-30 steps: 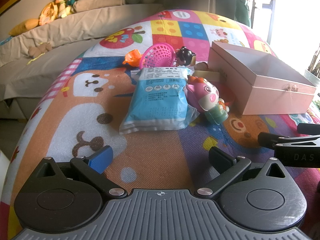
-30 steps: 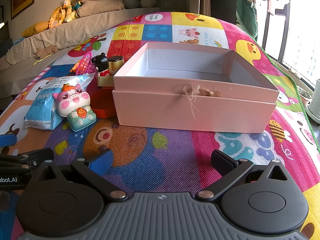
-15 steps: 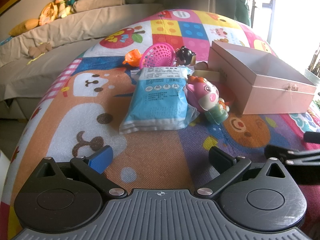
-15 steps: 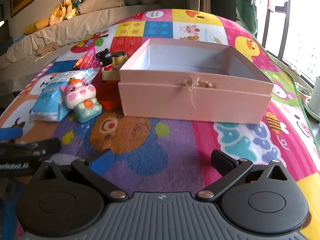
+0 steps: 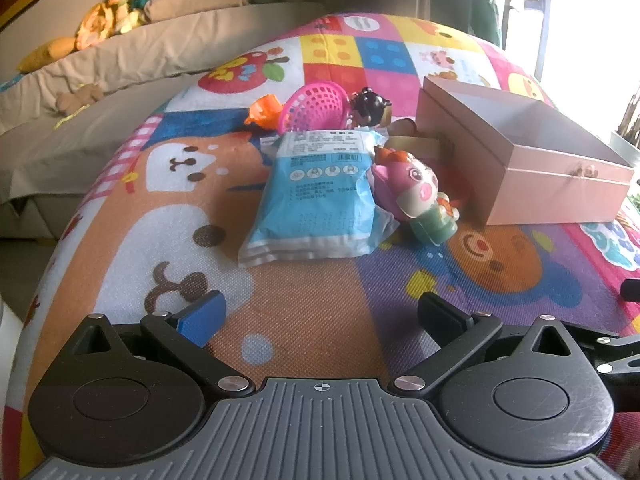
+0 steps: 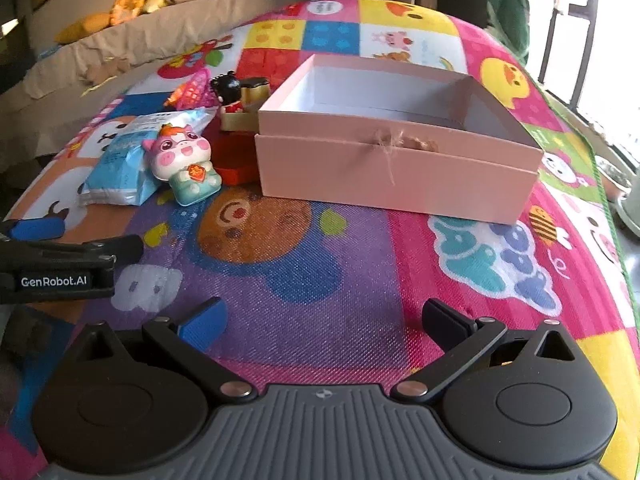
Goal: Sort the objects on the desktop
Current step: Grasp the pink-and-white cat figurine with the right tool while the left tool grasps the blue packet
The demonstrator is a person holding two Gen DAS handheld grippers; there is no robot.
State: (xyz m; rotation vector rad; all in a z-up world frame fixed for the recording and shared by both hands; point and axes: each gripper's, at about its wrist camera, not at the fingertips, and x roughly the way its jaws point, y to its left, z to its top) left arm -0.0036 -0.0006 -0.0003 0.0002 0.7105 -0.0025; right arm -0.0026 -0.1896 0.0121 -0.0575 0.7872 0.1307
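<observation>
Both claws [image 5: 320, 312] [image 6: 324, 316] gape wide, empty, well short of the pig toy [image 5: 416, 196].

The play mat [image 6: 320, 264] looks woven and coarse. The pink box [image 6: 392, 176] is matt card. The pig toy [image 5: 416, 196] and blue packet [image 5: 316, 208] are glossy plastic.

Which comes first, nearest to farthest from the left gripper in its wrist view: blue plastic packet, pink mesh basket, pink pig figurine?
From the left gripper:
1. Blue plastic packet, straight ahead; its near edge is closest.
2. Pink pig figurine, ahead and right, leaning on the packet.
3. Pink mesh basket, behind the packet's far end.
</observation>
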